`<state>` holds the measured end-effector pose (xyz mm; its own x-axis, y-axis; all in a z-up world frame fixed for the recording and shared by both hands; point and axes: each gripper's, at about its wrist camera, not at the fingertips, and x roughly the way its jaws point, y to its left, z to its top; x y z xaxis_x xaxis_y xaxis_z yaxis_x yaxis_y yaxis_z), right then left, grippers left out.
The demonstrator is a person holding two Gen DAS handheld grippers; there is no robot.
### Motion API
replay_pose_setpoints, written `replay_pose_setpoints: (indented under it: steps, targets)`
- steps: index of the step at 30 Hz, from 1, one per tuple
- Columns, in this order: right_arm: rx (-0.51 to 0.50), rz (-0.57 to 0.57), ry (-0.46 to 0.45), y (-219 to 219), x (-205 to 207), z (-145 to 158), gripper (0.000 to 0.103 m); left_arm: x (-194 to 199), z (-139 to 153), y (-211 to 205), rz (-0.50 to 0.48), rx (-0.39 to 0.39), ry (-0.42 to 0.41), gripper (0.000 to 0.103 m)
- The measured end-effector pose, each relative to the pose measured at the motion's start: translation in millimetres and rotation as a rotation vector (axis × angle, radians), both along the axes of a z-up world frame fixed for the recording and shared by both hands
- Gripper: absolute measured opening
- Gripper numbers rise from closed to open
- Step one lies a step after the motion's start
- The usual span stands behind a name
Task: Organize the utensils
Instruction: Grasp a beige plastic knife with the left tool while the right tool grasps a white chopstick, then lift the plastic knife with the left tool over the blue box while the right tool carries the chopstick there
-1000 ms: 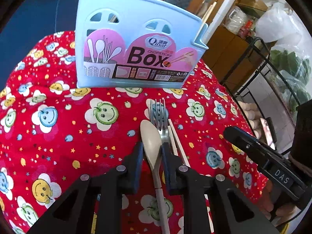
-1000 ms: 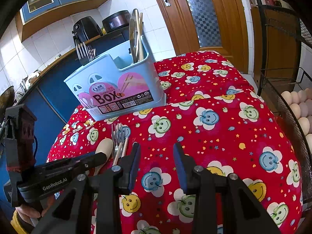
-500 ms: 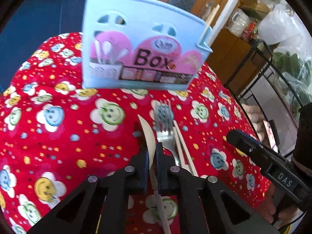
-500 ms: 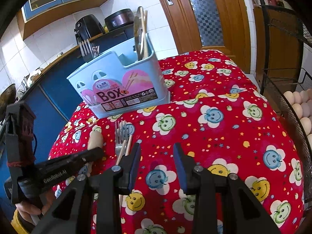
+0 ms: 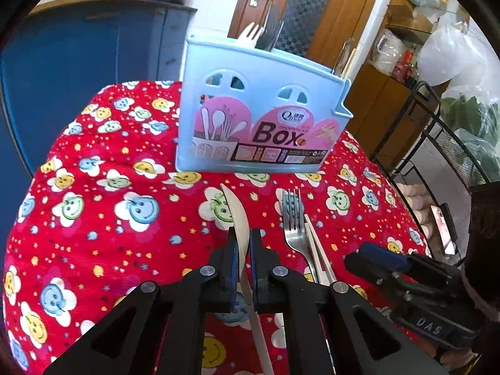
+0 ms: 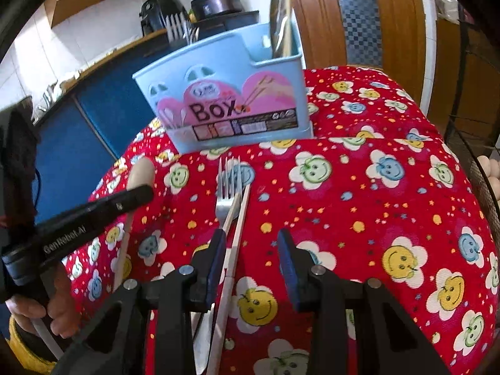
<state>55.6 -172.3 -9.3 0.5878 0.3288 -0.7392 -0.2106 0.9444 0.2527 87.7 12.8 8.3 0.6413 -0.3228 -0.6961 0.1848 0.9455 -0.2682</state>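
My left gripper [image 5: 242,242] is shut on a cream spoon [image 5: 237,215], which stands on edge between the pads, its white handle trailing back under the gripper. In the right wrist view the same spoon [image 6: 142,172] shows lifted at the left. A steel fork [image 6: 228,187] and a pair of chopsticks [image 6: 239,218] lie on the red smiley-face cloth [image 6: 359,203]. My right gripper [image 6: 251,240] is open just over them, the chopsticks running past its left finger [image 6: 215,250]. The light-blue utensil box [image 5: 262,118] stands upright behind, with forks and chopsticks in it.
A black wire rack [image 5: 437,143] with eggs [image 6: 490,172] stands off the table's right side. Blue cabinets [image 5: 78,56] and a wooden door [image 6: 368,15] lie behind the box. A person's hand [image 6: 37,309] holds the left gripper at the lower left.
The left gripper shut on the spoon, turned it onto its edge and raised it off the cloth. The right gripper moved left, over the fork and chopsticks.
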Motion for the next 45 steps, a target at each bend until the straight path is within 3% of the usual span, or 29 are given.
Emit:
replay_pose_setpoints:
  steps: [18,33,40,45]
  targets:
    - [-0.124,0.017,0.069,23.6,24.2,-12.9,0.020,-1.7,-3.6,19.9,0.019,-0.051,-0.003,0.006]
    - [-0.088,0.102,0.196,23.6,66.3,-12.1,0.017,-5.8,6.0,23.1,0.026,-0.044,-0.028,0.006]
    - [-0.094,0.097,0.183,22.0,66.7,-11.8,0.010,-7.6,11.1,20.1,0.025,-0.038,-0.039,0.006]
    - [-0.037,0.078,0.145,6.6,55.2,-3.0,0.006,-8.8,14.2,18.0,0.026,-0.035,-0.046,0.006]
